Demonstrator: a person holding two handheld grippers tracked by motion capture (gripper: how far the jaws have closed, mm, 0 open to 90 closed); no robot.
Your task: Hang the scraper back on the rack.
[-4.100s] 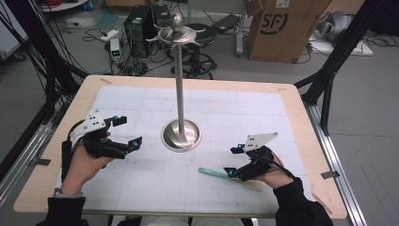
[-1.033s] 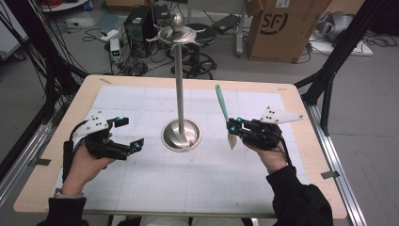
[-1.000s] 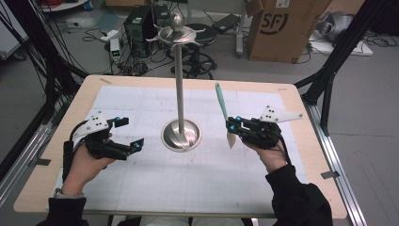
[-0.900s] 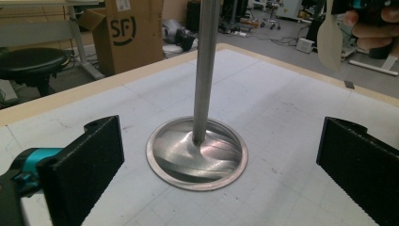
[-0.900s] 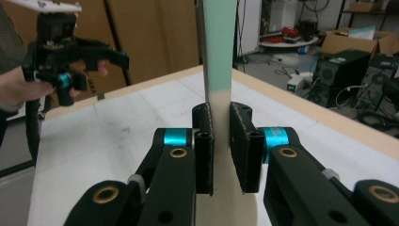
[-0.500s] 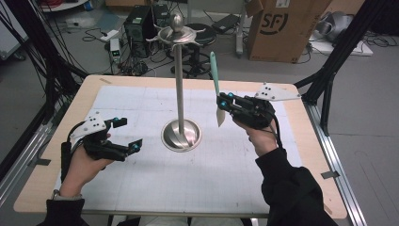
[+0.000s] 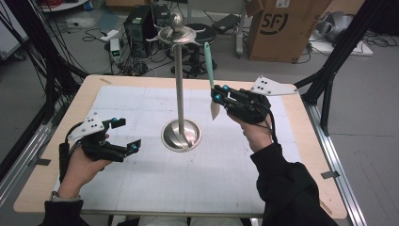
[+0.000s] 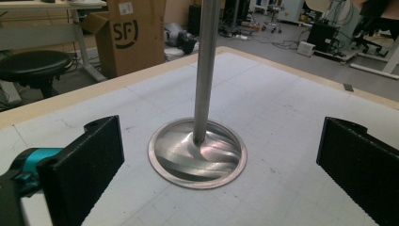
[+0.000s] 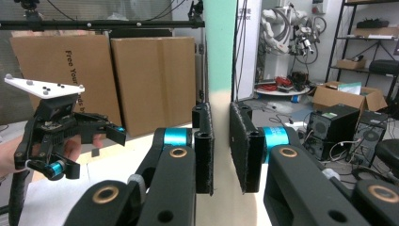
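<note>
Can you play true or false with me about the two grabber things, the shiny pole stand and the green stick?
1. The right gripper is shut on the green-handled utensil. True.
2. The utensil lies flat on the table. False: it is held upright in the air, beside the metal stand.
3. The left gripper is open and holds nothing. True.
4. The stand has tipped over. False: it stands upright on its round base.
5. A cardboard box sits on the table. False: it sits on the floor behind.

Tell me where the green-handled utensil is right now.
In the high view, the green-handled utensil stands upright, clamped in the right gripper, held above the table right of the metal stand.
</note>
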